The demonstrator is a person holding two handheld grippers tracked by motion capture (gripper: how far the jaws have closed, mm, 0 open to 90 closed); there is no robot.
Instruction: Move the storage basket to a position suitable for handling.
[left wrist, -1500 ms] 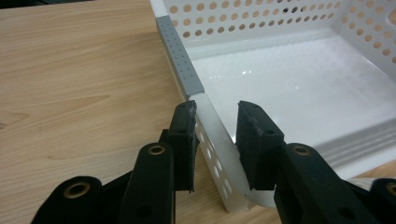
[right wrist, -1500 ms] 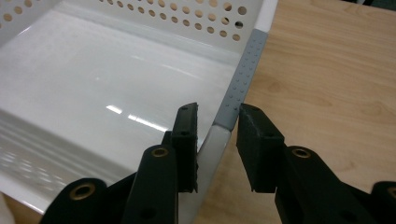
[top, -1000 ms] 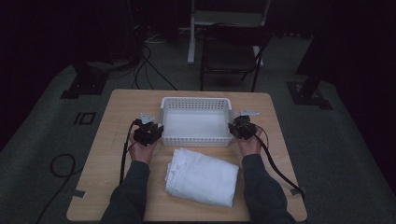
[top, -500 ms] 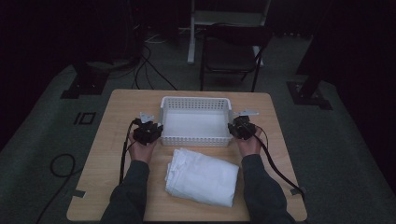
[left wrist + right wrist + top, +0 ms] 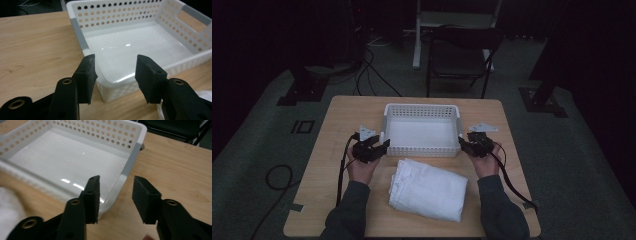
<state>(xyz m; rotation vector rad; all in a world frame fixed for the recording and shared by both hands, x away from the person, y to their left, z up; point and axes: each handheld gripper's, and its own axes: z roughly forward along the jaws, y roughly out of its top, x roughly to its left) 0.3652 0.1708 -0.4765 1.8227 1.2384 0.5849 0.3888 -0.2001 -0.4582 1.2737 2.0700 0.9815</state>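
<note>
Both grippers, left gripper (image 5: 385,144) and right gripper (image 5: 460,142), have just been opening with nothing between the jaws, flanking the basket (image 5: 422,107); next, reach back for the folded cloth (image 5: 428,189)

In my left gripper view, the white perforated plastic basket (image 5: 130,50) is cut off at the top and right edges, and its near corner is hidden behind my jaws. The folded white cloth (image 5: 202,96) shows as a sliver at the right edge. In my right gripper view, the same cloth is a blurred white patch at the lower left, cut by the frame; the basket's left end runs out of frame. In the high view, my forearms are cut off at the bottom edge, and the black folding chair (image 5: 462,52) beyond the light wooden table (image 5: 337,115) is too dark to resolve.
</note>
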